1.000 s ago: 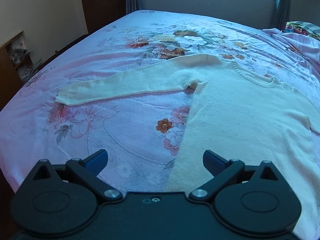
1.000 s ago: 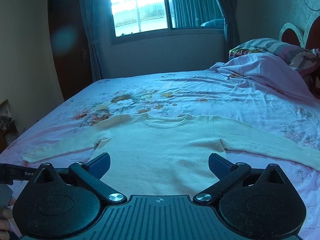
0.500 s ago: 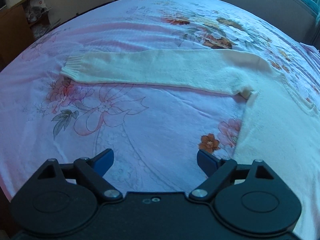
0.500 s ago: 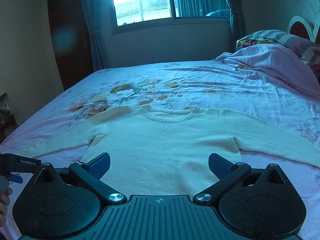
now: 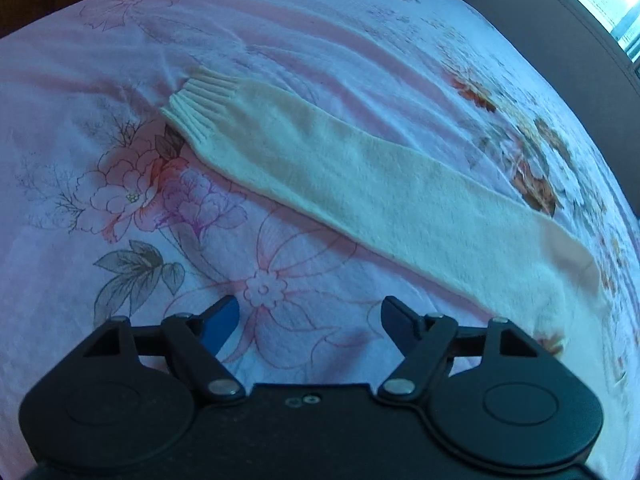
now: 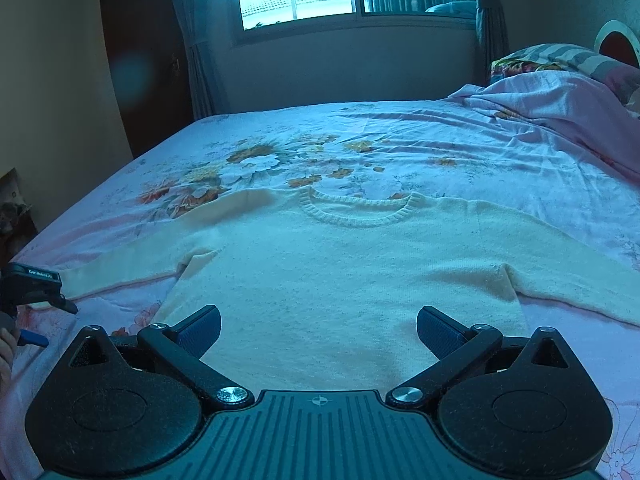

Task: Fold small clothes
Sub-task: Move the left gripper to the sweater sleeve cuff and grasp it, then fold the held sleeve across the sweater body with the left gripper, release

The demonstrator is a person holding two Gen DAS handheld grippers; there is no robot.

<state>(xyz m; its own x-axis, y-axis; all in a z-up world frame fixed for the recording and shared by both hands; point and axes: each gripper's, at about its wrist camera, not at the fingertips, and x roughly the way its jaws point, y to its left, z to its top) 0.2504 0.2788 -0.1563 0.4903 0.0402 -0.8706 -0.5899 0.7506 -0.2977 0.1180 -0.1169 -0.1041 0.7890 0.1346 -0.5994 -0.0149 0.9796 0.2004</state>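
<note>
Left wrist view: the left gripper (image 5: 310, 316) jaws are closing, empty, the sweater's sleeve (image 5: 360, 184) lying ahead; the right gripper (image 6: 319, 326) jaws are spread over the sweater (image 6: 340, 272).

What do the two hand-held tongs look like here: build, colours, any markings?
Both are matte black. The left tongs and right tongs each have two round housings, angled link arms with silver pivot screws, and blue fingers. The right body is ribbed with a small crosshair mark. In the right wrist view the left unit carries a small white label, too small to read. No cables show.
</note>
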